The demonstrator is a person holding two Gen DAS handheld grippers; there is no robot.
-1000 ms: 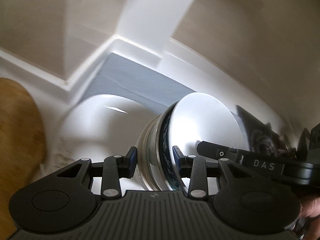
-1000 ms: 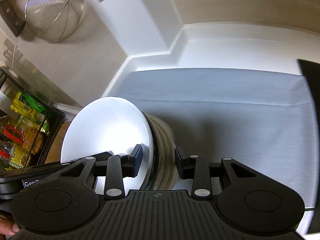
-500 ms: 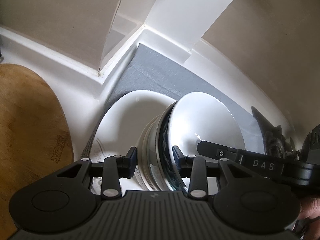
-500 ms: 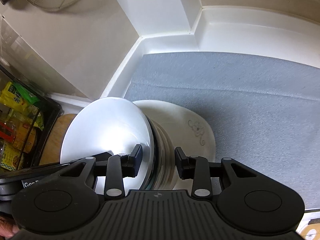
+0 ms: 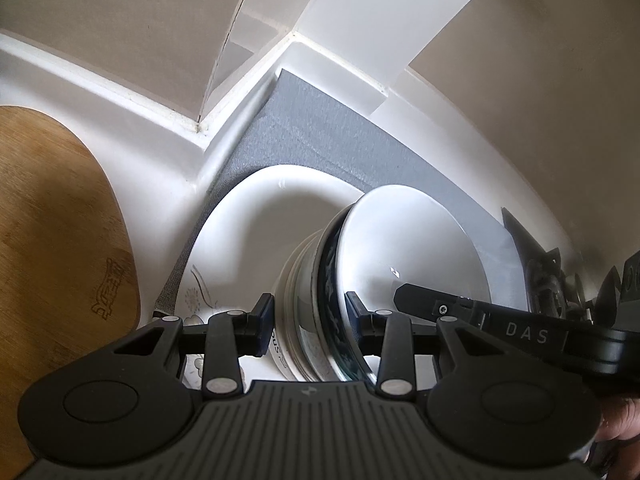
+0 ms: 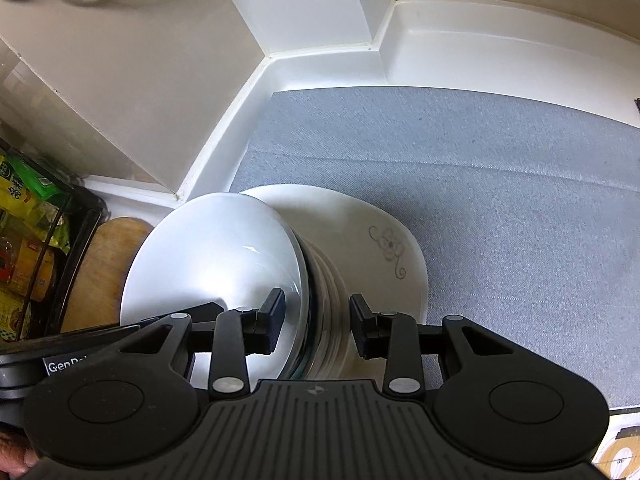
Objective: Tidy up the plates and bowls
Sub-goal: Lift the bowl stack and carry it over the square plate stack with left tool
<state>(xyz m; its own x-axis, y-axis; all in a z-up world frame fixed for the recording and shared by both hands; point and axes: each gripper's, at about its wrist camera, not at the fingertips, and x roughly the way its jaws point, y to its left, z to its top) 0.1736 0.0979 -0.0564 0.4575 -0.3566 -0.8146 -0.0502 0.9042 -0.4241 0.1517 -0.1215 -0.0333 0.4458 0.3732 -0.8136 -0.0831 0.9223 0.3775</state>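
A stack of nested bowls [image 5: 400,256] [image 6: 216,264], white inside with a blue-patterned one among them, is gripped at its rims from both sides. My left gripper [image 5: 310,316] is shut on the near rim of the stack. My right gripper [image 6: 316,320] is shut on the opposite rim. The stack is over a white plate with a flower print [image 5: 256,224] [image 6: 384,240] lying on the grey mat [image 6: 500,200]. Whether the stack touches the plate is hidden.
A wooden cutting board [image 5: 52,240] [image 6: 104,264] lies left of the plate. White backsplash walls [image 6: 312,16] enclose the mat's corner. A black wire rack with packets [image 6: 28,248] stands at the left. A stove burner [image 5: 552,280] is at the right.
Both grippers have come down with the bowl stack toward the mat. The flowered plate has come into view under the stack and now looks larger and closer.
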